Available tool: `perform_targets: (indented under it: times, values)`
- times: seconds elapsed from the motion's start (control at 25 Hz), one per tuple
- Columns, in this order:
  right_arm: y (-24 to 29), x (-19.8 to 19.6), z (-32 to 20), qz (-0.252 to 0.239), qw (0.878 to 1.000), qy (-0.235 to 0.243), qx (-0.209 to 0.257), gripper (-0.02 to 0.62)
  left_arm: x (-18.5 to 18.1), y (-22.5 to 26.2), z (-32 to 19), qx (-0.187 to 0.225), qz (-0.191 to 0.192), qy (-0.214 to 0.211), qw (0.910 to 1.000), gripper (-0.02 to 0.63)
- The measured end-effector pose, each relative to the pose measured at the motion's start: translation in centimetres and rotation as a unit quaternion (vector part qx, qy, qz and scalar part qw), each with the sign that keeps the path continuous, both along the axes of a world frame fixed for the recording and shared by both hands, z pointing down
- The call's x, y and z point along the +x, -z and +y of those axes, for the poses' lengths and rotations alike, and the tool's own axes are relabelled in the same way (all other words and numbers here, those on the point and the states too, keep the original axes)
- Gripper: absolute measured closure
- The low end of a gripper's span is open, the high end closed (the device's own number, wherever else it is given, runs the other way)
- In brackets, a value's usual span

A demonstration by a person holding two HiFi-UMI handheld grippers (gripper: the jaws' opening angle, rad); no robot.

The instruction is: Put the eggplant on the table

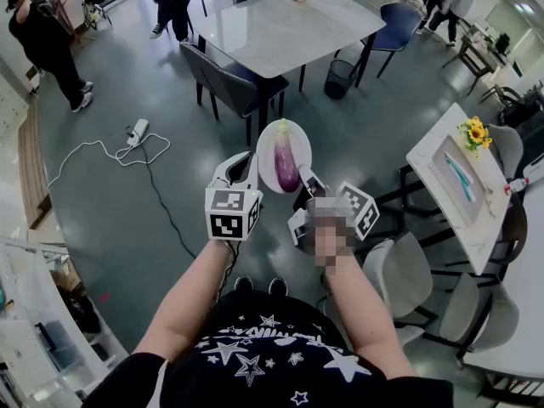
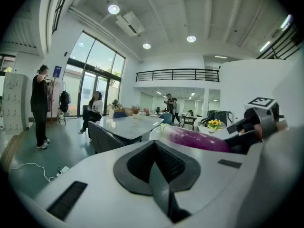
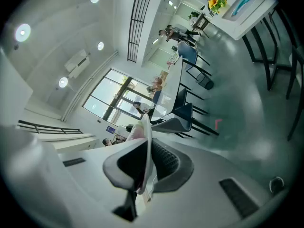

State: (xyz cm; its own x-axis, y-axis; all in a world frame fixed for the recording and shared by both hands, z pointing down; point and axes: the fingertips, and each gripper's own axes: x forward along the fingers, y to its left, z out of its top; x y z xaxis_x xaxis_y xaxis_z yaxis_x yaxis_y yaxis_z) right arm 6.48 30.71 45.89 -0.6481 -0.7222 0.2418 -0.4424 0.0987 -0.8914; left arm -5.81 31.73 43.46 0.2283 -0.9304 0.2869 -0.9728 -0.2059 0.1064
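A purple eggplant [image 1: 286, 165] lies on a white plate [image 1: 270, 143] held in the air above the floor. My right gripper [image 1: 306, 179] is shut on the plate's near right rim; in the right gripper view the rim [image 3: 145, 141] stands edge-on between the jaws. My left gripper [image 1: 249, 167] hangs just left of the plate, shut with nothing in it. From the left gripper view the eggplant [image 2: 195, 139] shows just past the closed jaws. A grey marble table [image 1: 289, 24] stands ahead.
Dark chairs [image 1: 225, 82] ring the grey table, with a black bin [image 1: 339, 78] beside it. A white cable and power strip [image 1: 136, 134] lie on the floor at left. A white table [image 1: 442, 147] with sunflowers [image 1: 476, 133] stands to the right. People stand farther off.
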Motion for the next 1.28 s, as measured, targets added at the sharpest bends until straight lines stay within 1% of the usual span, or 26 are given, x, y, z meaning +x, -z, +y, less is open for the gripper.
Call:
perform_targets:
  times: [0.52,0.84,1.12,1.28]
  values:
    - [-0.1,-0.3,-0.6,0.015,1.0,0.012,0.016,0.566,0.5,0.4,-0.4,0.006,-0.004,-0.007,0.9999,0.6]
    - [-0.8,-0.5,-0.8,0.027,1.0,0.012,0.009,0.566,0.3,0.4,-0.8,0.006,-0.003,-0.007,1.0,0.6]
    - [-0.4,-0.7,-1.9,0.04,0.999,0.011,0.016,0.566,-0.9,0.6,-1.4,0.006,-0.002,0.002,1.0,0.6]
    - [-0.1,-1.0,-1.9,0.035,0.999,0.005,0.013,0.566,-1.1,0.8,-1.1,0.006,0.002,0.0,1.0,0.6]
